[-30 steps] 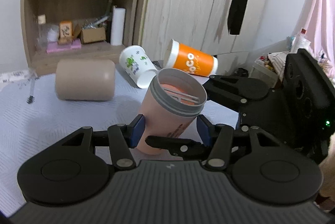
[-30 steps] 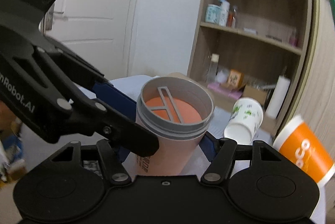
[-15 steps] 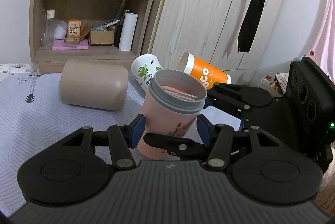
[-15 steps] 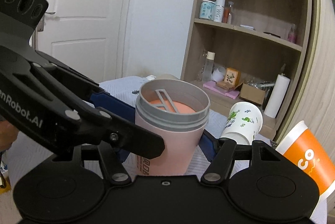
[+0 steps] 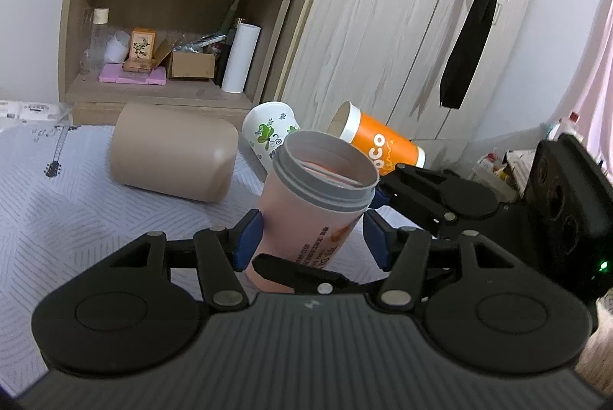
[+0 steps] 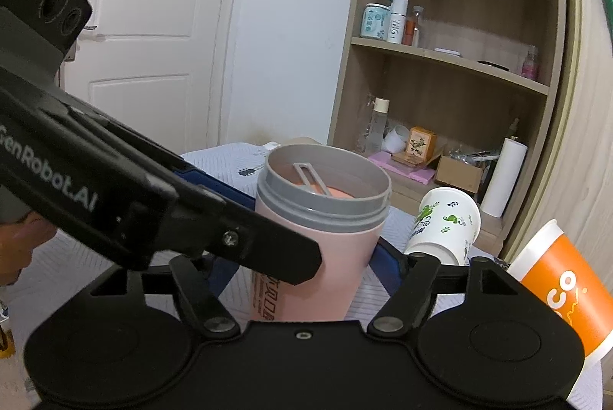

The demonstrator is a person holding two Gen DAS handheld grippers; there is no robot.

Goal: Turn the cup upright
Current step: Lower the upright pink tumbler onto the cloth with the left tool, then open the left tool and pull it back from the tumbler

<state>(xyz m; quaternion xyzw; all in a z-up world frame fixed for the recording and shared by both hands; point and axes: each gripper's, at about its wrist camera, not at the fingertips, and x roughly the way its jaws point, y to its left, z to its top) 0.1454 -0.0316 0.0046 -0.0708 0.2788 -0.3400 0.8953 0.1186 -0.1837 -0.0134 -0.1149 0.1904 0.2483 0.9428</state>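
Note:
A pink cup with a grey threaded rim [image 5: 306, 214] stands mouth up, leaning slightly, on the patterned cloth; it also shows in the right wrist view [image 6: 318, 241]. My left gripper [image 5: 312, 237] has its blue pads at both sides of the cup's lower body; the left pad touches, the right shows a small gap. My right gripper [image 6: 306, 272] also has its fingers around the cup's body, from the other side. Contact there is partly hidden by the left gripper's finger.
A beige cylinder [image 5: 172, 151] lies on its side behind the cup. A white floral paper cup [image 5: 268, 134] and an orange paper cup [image 5: 377, 141] lie tipped nearby. A wooden shelf [image 5: 172, 27] and wardrobe [image 5: 383, 46] stand behind the table.
The pink cup has been brought from a strong tilt to nearly upright. Both grippers stayed around it and the views have tilted upward.

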